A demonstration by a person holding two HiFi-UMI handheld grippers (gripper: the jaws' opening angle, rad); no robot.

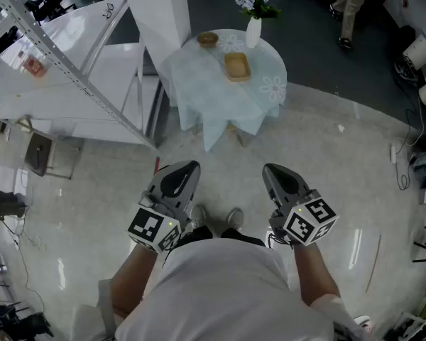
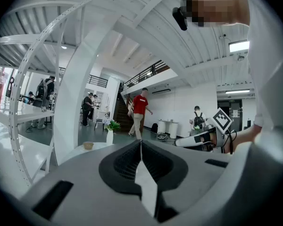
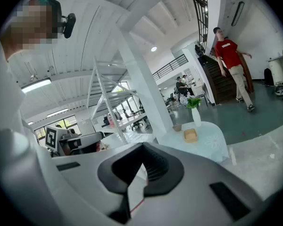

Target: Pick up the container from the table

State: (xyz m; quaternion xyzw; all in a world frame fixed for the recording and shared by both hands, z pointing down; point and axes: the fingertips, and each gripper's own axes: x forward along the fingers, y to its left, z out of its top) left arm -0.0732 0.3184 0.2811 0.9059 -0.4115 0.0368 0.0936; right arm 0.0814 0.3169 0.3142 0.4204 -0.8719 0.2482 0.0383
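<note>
The container [image 1: 237, 67] is a shallow tan rectangular tray on a small round table [image 1: 266, 91] with a pale cloth, well ahead of me. It also appears in the right gripper view as the container [image 3: 190, 135], far off. My left gripper [image 1: 190, 168] and right gripper [image 1: 271, 170] are held close to my body over the floor, a good way short of the table. Both are shut with nothing between the jaws. Along the left gripper [image 2: 140, 146] the table edge [image 2: 80, 149] shows; along the right gripper [image 3: 141, 149] the whole table shows.
A small round bowl [image 1: 207, 39] and a white vase of flowers [image 1: 253, 30] share the table. A white pillar [image 1: 163, 13] and a slanted metal rack [image 1: 71, 69] stand to the left. Cables [image 1: 405, 162] lie at right. A person in red [image 3: 231, 65] walks behind.
</note>
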